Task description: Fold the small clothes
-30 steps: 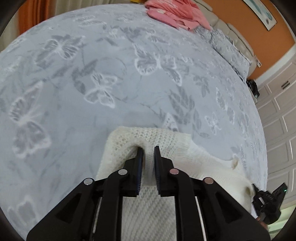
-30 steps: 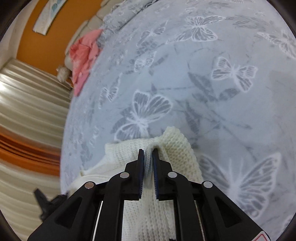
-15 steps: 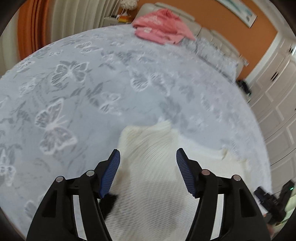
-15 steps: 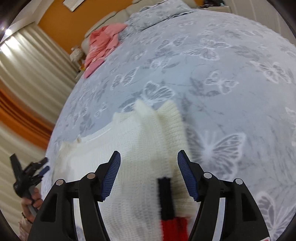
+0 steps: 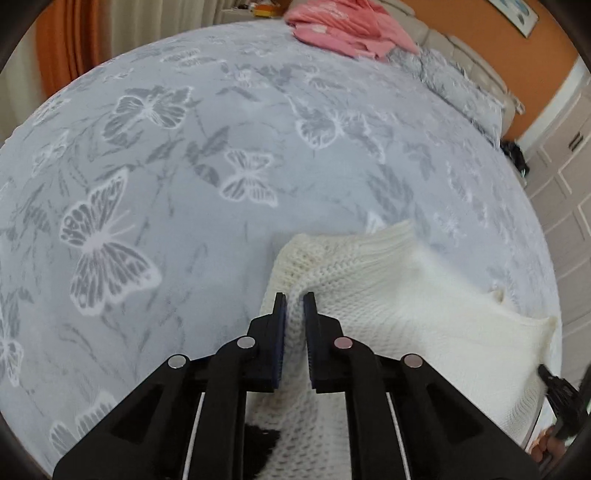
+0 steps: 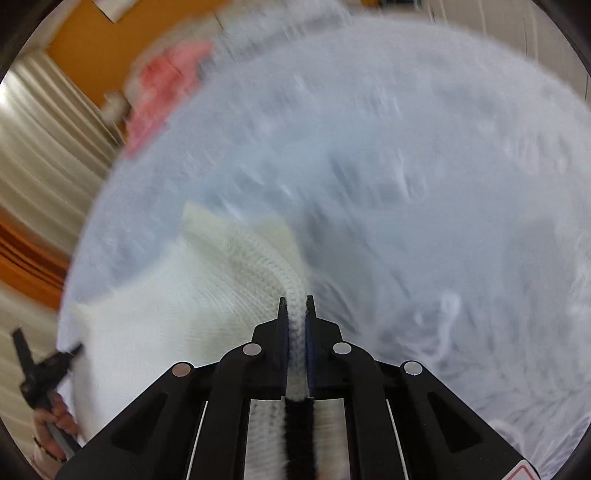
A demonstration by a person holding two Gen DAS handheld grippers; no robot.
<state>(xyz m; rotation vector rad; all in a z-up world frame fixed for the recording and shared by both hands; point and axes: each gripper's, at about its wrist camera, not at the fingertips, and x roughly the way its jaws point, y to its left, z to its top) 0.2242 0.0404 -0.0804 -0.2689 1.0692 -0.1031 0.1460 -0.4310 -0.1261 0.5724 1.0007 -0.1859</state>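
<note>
A cream knitted sweater (image 5: pixel 388 295) lies on the grey butterfly-print bedspread (image 5: pixel 166 166). My left gripper (image 5: pixel 294 295) is shut on a pinched ridge of its knit near the left edge. In the right wrist view, which is blurred by motion, my right gripper (image 6: pixel 295 299) is shut on a fold of the same sweater (image 6: pixel 207 295) at its right edge. A black band of the garment shows under both grippers. The other gripper shows at the edge of each view, at the right in the left wrist view (image 5: pixel 561 391) and at the left in the right wrist view (image 6: pixel 40 369).
A pile of pink clothes (image 5: pixel 347 29) lies at the far end of the bed by grey pillows (image 5: pixel 454 85). Curtains (image 5: pixel 92 37) hang at the left, white cabinet doors (image 5: pixel 565 206) stand at the right, and the wall behind is orange.
Both grippers were open above the sweater half a second ago; now each has shut on a fold of the knit. The right gripper is moving fast, blurring its view.
</note>
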